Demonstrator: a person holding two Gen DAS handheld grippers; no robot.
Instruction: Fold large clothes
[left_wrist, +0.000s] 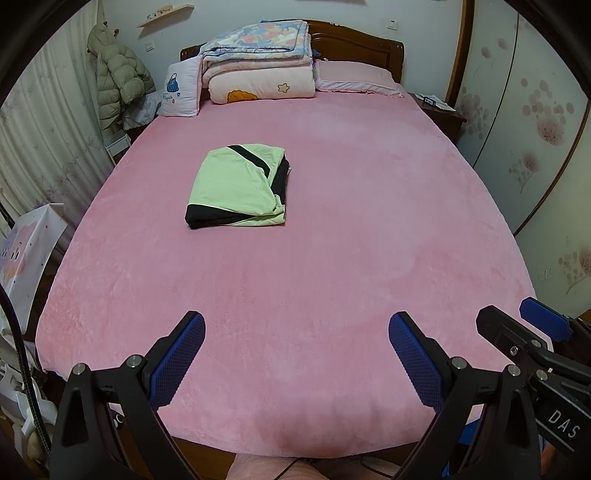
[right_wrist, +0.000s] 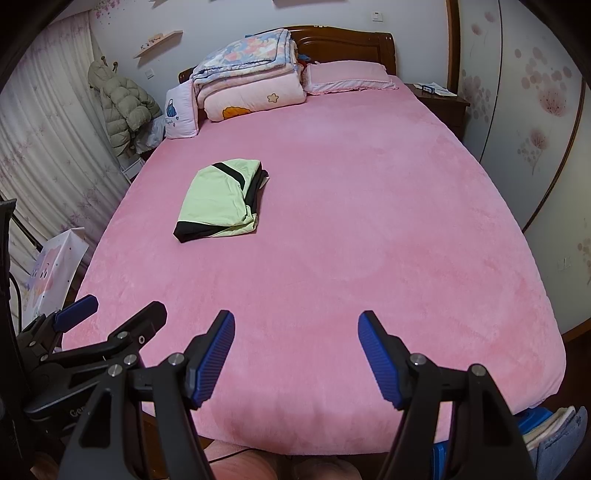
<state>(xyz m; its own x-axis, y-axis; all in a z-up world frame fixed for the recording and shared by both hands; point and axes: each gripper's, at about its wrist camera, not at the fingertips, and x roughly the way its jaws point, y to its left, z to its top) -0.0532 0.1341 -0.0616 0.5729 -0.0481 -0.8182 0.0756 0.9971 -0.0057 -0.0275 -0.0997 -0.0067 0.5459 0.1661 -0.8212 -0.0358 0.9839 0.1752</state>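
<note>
Folded garment, light green with black bands, is sitting on the pink bed, left of the middle and well away from both grippers. It's a tidy rectangle with a black strip along the near edge and a diagonal black stripe near the top. Black layers peek out along its right side.

Both grippers hang over the foot of the bed, side by side. The left gripper has its 2 blue pads spread wide with nothing between them, just pink cover showing through. Same deal with the right gripper: jaws apart, gripping nothing. Each one shows up at the edge of the other's view.

Up at the headboard there's a stack of quilts, a pink pillow to the right and a small white cushion to the left. A puffy jacket hangs by the curtain on the left, and a nightstand sits on the right.
</note>
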